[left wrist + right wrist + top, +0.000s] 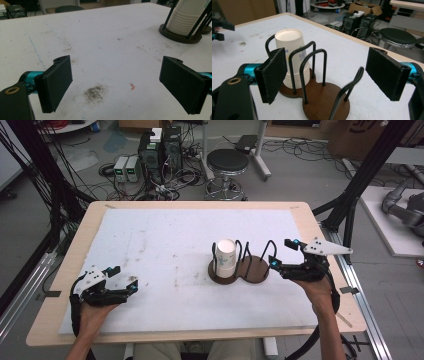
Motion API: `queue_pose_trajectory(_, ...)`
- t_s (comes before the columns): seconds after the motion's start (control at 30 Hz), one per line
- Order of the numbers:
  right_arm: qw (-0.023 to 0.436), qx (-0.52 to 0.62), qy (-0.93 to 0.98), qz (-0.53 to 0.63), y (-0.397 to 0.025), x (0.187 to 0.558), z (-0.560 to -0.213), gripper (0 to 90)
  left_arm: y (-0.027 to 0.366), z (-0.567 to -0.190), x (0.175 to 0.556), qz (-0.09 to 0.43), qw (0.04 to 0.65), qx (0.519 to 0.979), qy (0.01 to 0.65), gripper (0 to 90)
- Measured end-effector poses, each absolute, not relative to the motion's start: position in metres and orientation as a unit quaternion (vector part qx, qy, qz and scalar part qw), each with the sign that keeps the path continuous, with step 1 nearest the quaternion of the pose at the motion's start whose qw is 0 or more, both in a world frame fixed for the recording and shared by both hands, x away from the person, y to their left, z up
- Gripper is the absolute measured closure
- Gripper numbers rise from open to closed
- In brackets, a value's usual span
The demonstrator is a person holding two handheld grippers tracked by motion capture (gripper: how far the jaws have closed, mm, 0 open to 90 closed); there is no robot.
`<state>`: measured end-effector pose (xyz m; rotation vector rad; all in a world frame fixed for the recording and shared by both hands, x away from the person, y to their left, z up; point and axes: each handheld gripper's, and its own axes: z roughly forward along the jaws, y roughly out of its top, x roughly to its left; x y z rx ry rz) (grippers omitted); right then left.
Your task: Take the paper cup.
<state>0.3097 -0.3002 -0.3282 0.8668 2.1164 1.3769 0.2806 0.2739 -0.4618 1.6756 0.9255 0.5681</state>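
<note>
White foam-like mat [165, 250], stained, fills frame centre on wooden table [90, 220] | dark wood double-ring holder [239, 269] with black wire hoops, centre-right; left bay holds inverted ribbed paper cup stack [226, 257] | right gripper [284, 254] beside holder, jaws wide, empty: likely approach level, clear hoops | left gripper [125, 280] lower left, wide, empty

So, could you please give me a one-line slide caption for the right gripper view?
Open right claw facing a wooden holder with a stack of paper cups in one bay.
</note>
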Motion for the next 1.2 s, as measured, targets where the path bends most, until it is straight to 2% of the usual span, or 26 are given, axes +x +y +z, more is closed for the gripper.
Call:
queue_pose_trajectory(0.37,0.190,0.269,0.816,0.476,-0.279,0.347,-0.297,18.0,0.274,-0.462,0.281,0.237,0.542,0.705,0.391,11.0)
queue_pose_trajectory(0.87,0.130,0.188,0.882,0.413,-0.225,0.385,-0.282,18.0,0.273,-0.462,0.281,0.240,0.538,0.711,0.384,11.1)
queue_pose_trajectory(1.2,0.083,0.143,0.916,0.364,-0.190,0.406,-0.286,18.1,0.272,-0.462,0.281,0.239,0.538,0.712,0.384,11.1)
